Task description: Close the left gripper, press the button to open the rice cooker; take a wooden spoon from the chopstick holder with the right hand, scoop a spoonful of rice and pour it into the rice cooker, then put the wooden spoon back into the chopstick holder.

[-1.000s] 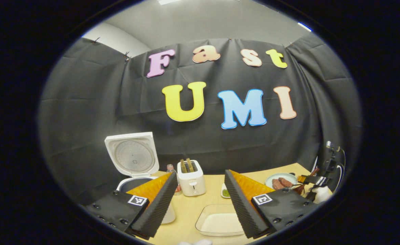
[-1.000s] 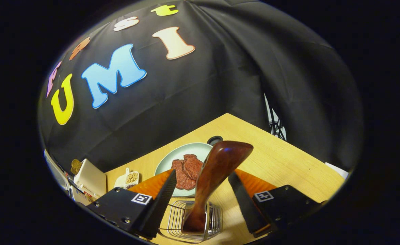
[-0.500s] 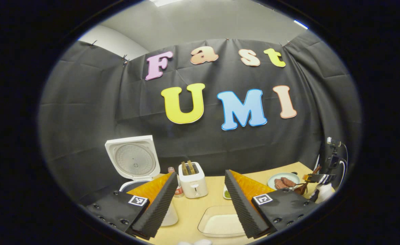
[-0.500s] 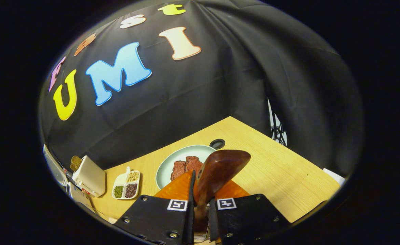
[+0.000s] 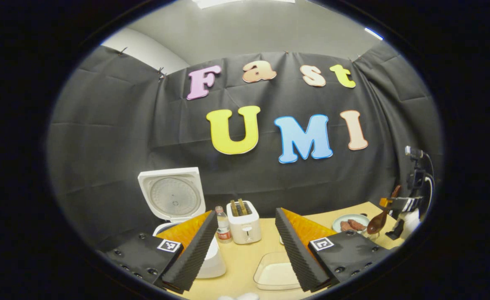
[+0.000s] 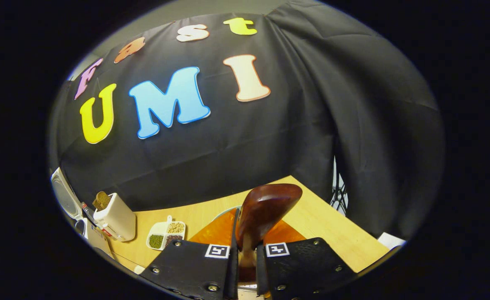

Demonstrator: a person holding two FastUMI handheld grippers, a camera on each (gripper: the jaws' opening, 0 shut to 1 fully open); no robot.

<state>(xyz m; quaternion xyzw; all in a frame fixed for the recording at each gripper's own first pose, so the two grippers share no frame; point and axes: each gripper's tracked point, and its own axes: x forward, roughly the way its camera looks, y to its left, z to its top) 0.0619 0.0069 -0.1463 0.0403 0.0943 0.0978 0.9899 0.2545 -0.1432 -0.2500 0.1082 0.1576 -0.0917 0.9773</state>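
The white rice cooker [image 5: 211, 260] stands at the table's left with its lid [image 5: 172, 196] raised; the lid's edge [image 6: 63, 196] also shows in the right gripper view. My left gripper [image 5: 246, 213] hangs open above the table, nothing between its fingers. Below it lies a glass dish of rice [image 5: 276, 273]. My right gripper [image 6: 247, 246] is shut on the dark wooden spoon [image 6: 267, 206], which sticks up past its fingers. In the left gripper view, that right gripper [image 5: 395, 204] holds the spoon [image 5: 376, 223] above the wire chopstick holder [image 5: 370, 235].
A white toaster [image 5: 245, 216] and a small bottle [image 5: 224, 229] stand behind the cooker. A plate of meat [image 5: 351, 223] sits at the far right. A divided dish of beans [image 6: 165, 235] lies next to the toaster [image 6: 115, 218]. The table's corner [image 6: 336, 225] is near.
My right gripper went from open around the spoon to shut on it, then lifted it up out of the wire holder. The left gripper stayed open and shifted slightly.
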